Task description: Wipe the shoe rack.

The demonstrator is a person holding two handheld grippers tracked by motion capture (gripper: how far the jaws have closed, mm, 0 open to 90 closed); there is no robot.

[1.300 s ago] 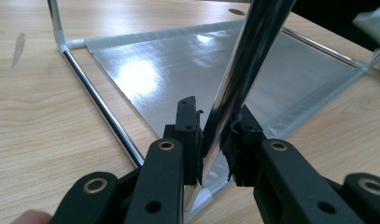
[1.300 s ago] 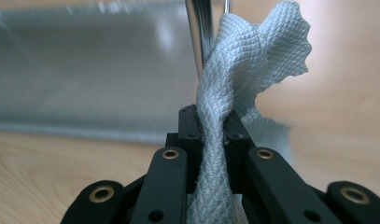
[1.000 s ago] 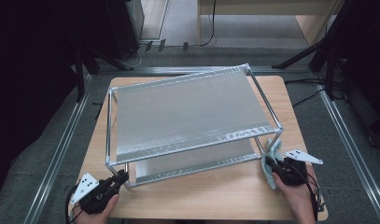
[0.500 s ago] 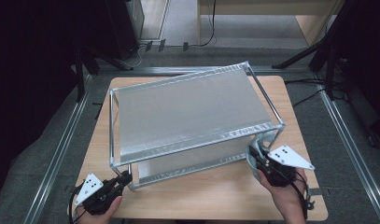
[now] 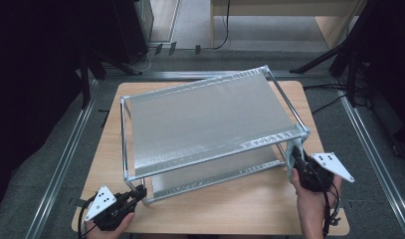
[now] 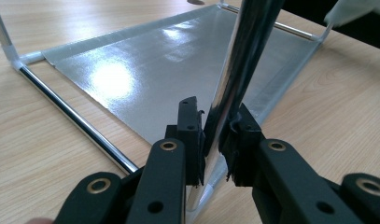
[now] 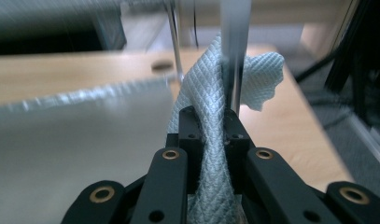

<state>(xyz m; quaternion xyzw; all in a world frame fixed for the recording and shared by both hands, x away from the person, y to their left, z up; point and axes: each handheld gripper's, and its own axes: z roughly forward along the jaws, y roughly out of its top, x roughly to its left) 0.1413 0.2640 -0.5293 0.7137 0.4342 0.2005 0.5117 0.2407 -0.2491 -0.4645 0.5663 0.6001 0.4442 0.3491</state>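
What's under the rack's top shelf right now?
Under the top shelf a lower silver shelf shows along its near edge, above the table. The left gripper view shows that lower sheet bare at the near end; the top shelf covers the rest.

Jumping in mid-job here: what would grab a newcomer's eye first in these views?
A big two-tier metal rack with silvery shelves takes up most of the wooden table. At its near left corner the left gripper is shut on a chrome leg. At the near right corner the right gripper pinches a pale blue cloth against the right leg.
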